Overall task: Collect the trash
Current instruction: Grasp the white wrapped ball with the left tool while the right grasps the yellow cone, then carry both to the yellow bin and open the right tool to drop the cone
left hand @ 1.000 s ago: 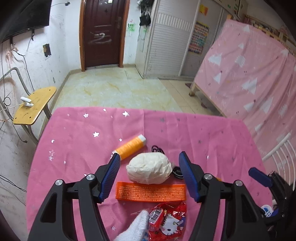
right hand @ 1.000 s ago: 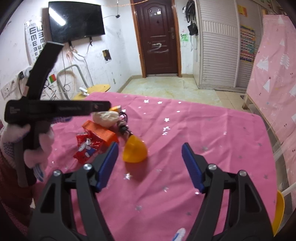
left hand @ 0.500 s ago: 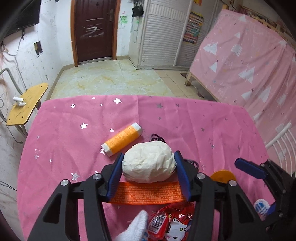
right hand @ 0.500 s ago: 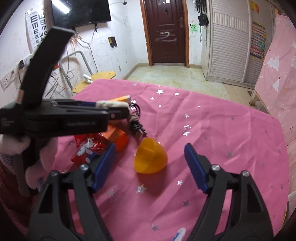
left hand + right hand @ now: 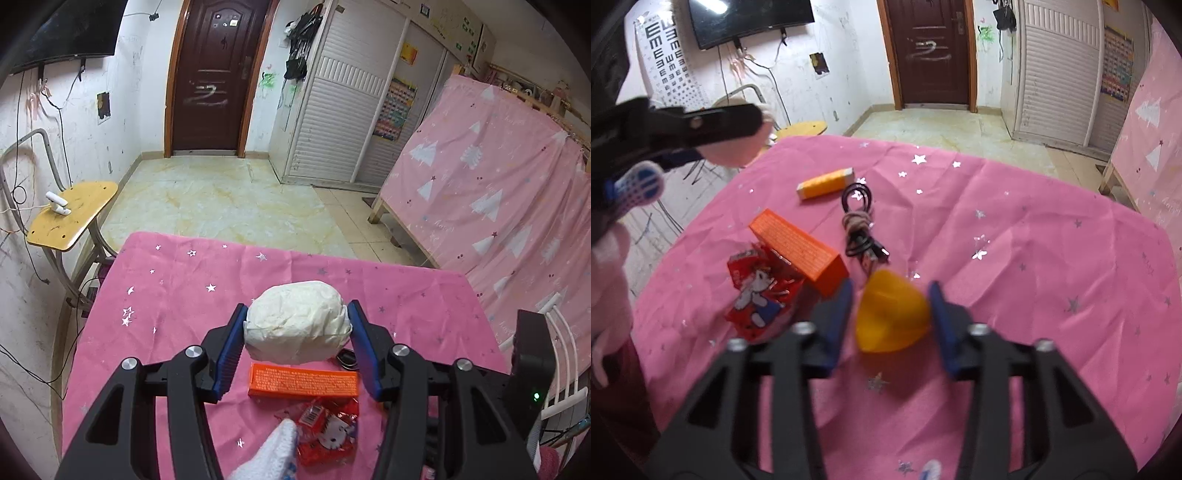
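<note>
My left gripper (image 5: pixel 295 326) is shut on a crumpled white paper ball (image 5: pixel 295 321) and holds it clear above the pink tablecloth (image 5: pixel 166 295). Under it lie an orange box (image 5: pixel 303 382) and a red cartoon wrapper (image 5: pixel 328 432). In the right wrist view the ball (image 5: pixel 738 151) and the left gripper show at the upper left. My right gripper (image 5: pixel 892 317) is low over the cloth. Its jaws are closing on a yellow plastic half-shell (image 5: pixel 892 317), and the pads touch its two sides. The orange box (image 5: pixel 798 251) and the wrapper (image 5: pixel 757 291) lie just left of it.
An orange thread spool (image 5: pixel 825 184) and a coiled black cable (image 5: pixel 860 229) lie farther back on the table. A gloved fingertip (image 5: pixel 273 450) shows at the bottom. A yellow-seated chair (image 5: pixel 70 218) stands off the left edge, and a pink-draped bed (image 5: pixel 498 203) on the right.
My left gripper closed on the paper ball and lifted it off the cloth. My right gripper moved forward and down to the yellow shell, and its jaws narrowed around it.
</note>
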A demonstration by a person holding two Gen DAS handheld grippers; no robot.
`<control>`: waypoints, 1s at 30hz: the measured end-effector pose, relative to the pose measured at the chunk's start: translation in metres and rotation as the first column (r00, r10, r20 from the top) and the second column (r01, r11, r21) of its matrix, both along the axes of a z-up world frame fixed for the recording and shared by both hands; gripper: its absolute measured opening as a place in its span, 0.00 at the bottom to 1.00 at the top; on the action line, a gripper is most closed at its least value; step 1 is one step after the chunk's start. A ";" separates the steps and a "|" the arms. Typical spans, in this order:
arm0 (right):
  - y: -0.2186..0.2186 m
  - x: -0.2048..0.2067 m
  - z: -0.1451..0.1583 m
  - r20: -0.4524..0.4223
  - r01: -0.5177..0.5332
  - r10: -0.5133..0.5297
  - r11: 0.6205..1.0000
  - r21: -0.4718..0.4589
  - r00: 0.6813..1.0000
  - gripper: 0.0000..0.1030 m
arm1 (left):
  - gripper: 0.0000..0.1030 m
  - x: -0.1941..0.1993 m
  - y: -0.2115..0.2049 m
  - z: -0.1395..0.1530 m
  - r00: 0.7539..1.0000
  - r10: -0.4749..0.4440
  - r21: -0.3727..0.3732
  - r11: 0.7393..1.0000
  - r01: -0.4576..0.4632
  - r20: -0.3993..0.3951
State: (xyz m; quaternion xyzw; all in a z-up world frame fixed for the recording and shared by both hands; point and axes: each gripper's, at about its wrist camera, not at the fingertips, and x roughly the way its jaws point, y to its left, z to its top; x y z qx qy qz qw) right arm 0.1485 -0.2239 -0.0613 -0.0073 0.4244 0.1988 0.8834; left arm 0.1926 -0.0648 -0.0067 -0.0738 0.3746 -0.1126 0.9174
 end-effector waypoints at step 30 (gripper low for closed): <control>-0.183 -0.102 0.053 0.246 0.292 -0.352 0.923 0.250 0.903 0.26 | 0.45 -0.074 -0.161 0.036 0.971 -0.227 0.171 0.962 0.212 0.073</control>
